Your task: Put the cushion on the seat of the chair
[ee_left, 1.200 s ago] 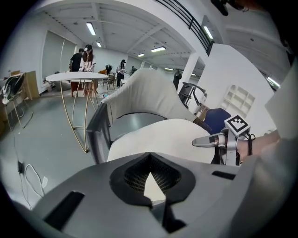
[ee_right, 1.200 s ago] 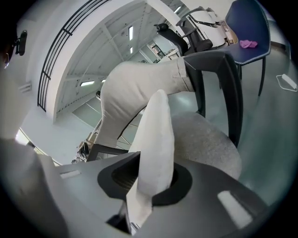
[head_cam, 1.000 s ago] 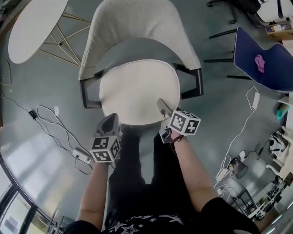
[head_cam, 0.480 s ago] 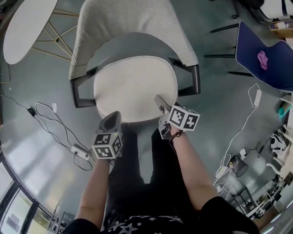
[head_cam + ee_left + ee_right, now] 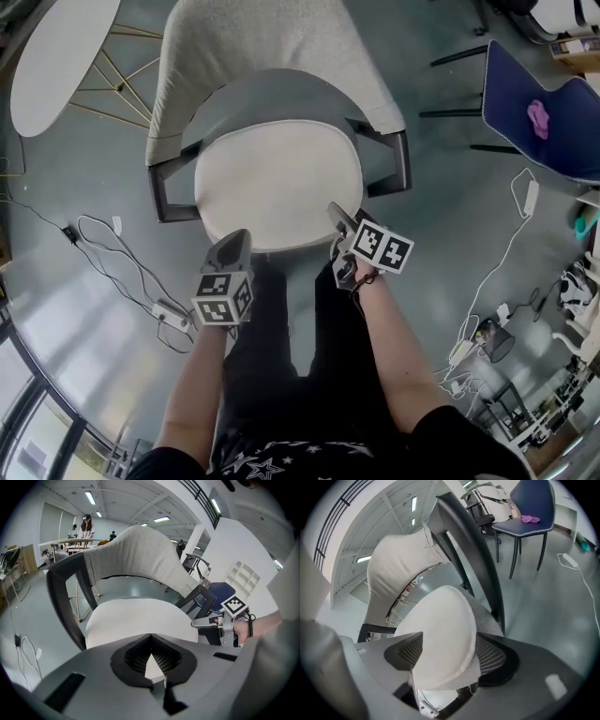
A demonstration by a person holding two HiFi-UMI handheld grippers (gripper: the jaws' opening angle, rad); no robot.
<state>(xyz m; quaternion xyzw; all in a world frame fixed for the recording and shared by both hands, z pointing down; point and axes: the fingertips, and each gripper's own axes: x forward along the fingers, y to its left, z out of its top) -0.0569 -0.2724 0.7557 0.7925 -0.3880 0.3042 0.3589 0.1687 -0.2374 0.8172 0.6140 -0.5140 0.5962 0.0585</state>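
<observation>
The white round cushion (image 5: 277,183) lies flat on the seat of the grey chair (image 5: 272,47), which has black arms. At the cushion's front left edge my left gripper (image 5: 232,246) is shut, fingertips together, with a wedge of white cushion (image 5: 151,665) between the pads. My right gripper (image 5: 339,217) is at the front right edge. Its jaws are opening, and the cushion's rim (image 5: 440,634) stands between the two mesh pads (image 5: 494,656) without being squeezed. The right gripper (image 5: 201,622) also shows in the left gripper view, beside the cushion.
A white oval table (image 5: 61,56) on gold legs stands at the back left. A blue chair (image 5: 539,112) carrying a pink thing is at the right. Cables and a power strip (image 5: 169,314) lie on the floor to the left, and more cables to the right.
The right gripper has slid a little toward the cushion's front right edge and lower. The left gripper has barely moved. The cushion has stayed on the seat.
</observation>
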